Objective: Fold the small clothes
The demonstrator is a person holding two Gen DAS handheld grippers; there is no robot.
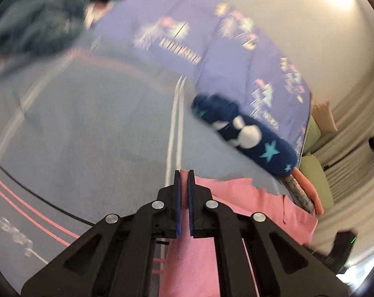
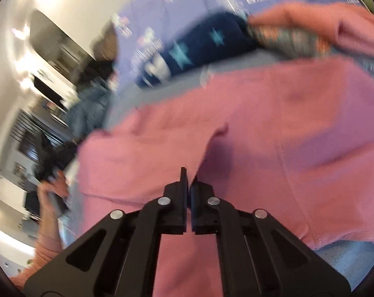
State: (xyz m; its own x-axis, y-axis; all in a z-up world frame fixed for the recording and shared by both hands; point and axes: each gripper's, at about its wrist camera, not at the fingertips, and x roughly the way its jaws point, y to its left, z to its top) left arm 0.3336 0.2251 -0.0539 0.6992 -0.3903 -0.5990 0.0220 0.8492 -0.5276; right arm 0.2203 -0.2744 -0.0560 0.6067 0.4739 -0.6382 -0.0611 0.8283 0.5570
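Both views motion-blurred. Pink garment [image 2: 273, 128] spreads ahead of and under the right tongs [image 2: 189, 183], over a grey-blue sheet [image 1: 100, 128] on what looks like a bed; both tongs clamp its edge, fabric visible between the left tongs [image 1: 184, 180]. Risks, as judged: thin pinch on the left could slip if the two pull apart; a fast swing may drag cloth crooked and spoil the fold. Ahead-right of the left tongs lies a navy star-print item [image 1: 246, 133], just beyond the pink edge, likely to snag. Purple printed bedding [image 1: 187, 32] farther ahead; a blue-grey heap [image 1: 36, 17] far left.
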